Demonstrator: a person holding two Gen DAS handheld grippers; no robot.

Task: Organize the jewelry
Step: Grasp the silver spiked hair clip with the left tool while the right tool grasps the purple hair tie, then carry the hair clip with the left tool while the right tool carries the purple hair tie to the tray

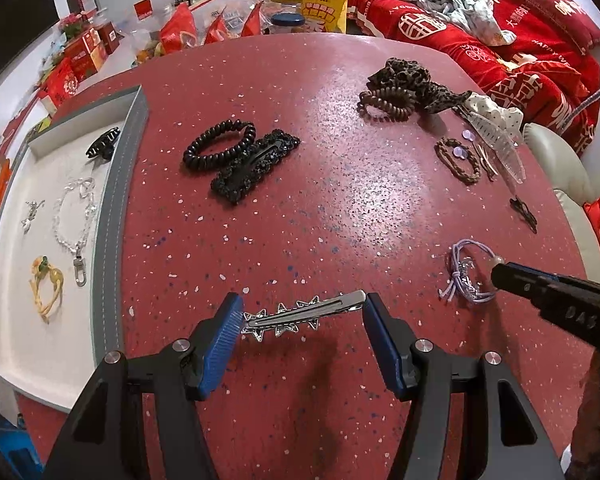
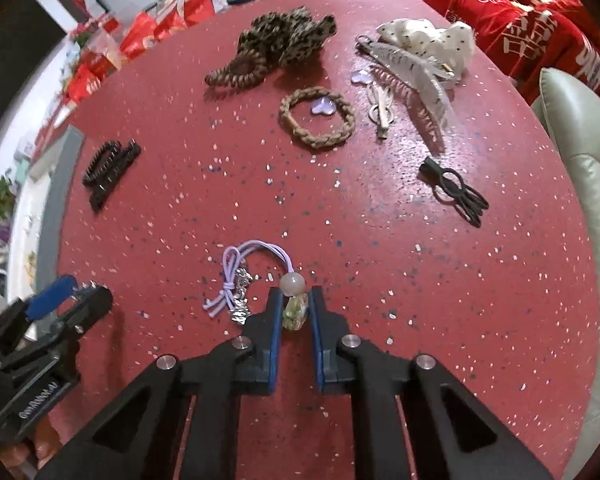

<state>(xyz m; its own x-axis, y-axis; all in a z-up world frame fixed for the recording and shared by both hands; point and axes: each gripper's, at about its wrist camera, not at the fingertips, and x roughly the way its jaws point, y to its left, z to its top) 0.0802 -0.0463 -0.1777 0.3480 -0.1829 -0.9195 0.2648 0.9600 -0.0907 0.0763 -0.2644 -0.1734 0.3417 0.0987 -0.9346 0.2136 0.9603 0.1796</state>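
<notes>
Silver clip: a slim metal hair clip [image 1: 304, 312] set with small sparkling star shapes along one side, lying crosswise between the blue pads of the left gripper [image 1: 304, 312]; each end meets a pad, so it is clamped lengthwise just above the red speckled table [image 1: 340, 184].
Left jaws: spread fairly wide, clenched on the clip's two ends.
Lilac hair tie: thin purple elastic cords [image 2: 242, 276] knotted at one side, with silvery charms, a pale round bead and a greenish translucent bead; it lies on the table near its front edge, right of the clip.
Right jaws: the right gripper [image 2: 295, 312] is nearly closed, its pads pressing on the greenish bead of the tie, the round bead just beyond the fingertips.
Tray: a white-lined tray with a grey stitched rim [image 1: 114, 208] at the table's left edge, holding a black claw clip [image 1: 103, 145], a clear beaded chain with a clasp [image 1: 76, 220], a small silver piece and a yellowish ring-shaped piece [image 1: 48, 284].
Table centre: a black coil hair tie [image 1: 220, 146] touching a black beaded snap clip [image 1: 256, 166].
Far right: a leopard scrunchie [image 2: 288, 34], a brown coil tie [image 2: 236, 70], a braided brown band [image 2: 318, 118] around a lilac heart, a spotted white scrunchie, a clear claw clip and a small black clip [image 2: 456, 190].
</notes>
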